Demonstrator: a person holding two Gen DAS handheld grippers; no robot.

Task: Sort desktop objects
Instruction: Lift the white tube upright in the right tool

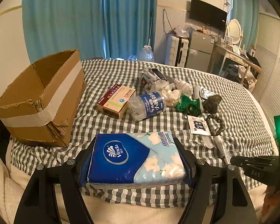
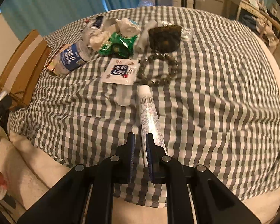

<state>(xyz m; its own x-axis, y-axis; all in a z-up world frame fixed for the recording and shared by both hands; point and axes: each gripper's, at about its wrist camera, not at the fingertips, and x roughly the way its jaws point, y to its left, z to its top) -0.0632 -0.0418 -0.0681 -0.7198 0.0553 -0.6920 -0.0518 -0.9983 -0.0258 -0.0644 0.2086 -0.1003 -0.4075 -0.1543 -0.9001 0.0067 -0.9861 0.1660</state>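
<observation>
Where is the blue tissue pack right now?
In the left wrist view, the tissue pack sits clamped between the left gripper's fingers, above the checkered cloth's near edge, right of the cardboard box.

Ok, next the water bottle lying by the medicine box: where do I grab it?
Grip the water bottle across its blue-labelled middle, coming down from above. It lies on its side, one end against the medicine box, crumpled tissue at the other, so only its long flanks look free.
</observation>
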